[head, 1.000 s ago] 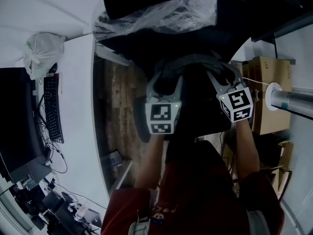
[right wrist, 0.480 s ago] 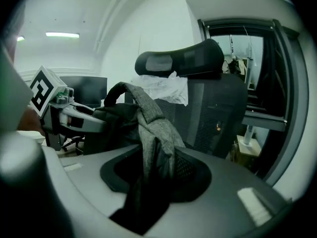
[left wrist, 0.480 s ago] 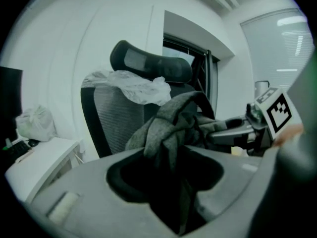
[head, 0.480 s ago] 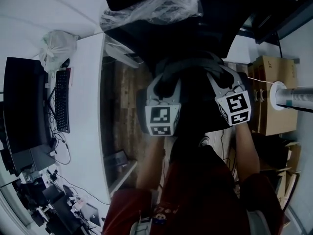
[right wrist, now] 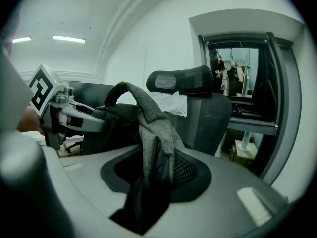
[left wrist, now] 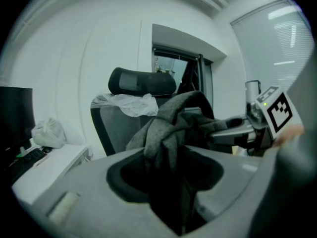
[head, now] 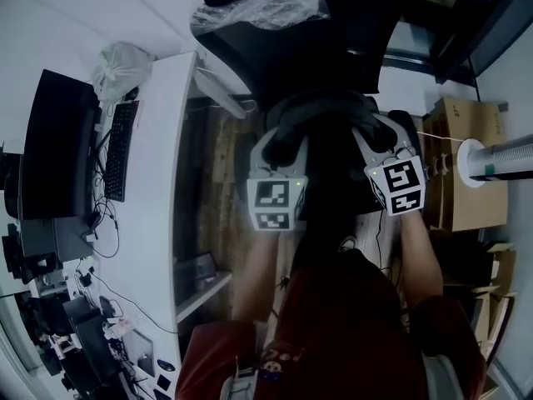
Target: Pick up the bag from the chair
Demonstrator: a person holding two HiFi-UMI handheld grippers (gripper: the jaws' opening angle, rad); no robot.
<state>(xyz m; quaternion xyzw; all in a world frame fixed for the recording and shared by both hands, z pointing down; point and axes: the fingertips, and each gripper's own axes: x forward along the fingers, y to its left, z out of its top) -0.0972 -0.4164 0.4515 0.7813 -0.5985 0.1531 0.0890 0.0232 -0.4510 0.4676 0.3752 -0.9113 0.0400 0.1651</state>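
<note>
The bag (head: 326,117) hangs just in front of the chair (head: 321,44), its straps pinched in my left gripper (head: 283,136) and right gripper (head: 385,132). Left of the chair runs the desk (head: 158,190), keyboard (head: 121,150) and monitor (head: 54,148) on it; right of the chair, a cardboard box (head: 468,169).

The bag (head: 326,115) is dark with flecked grey straps, and the chair (head: 266,52) is black. The left gripper (head: 283,140) and right gripper (head: 381,133) are pale grey, each carrying a cube of black-and-white squares. The desk (head: 158,182) is white, the keyboard (head: 121,152) black, the boxes (head: 466,165) brown, the shirt (head: 341,323) red.
</note>
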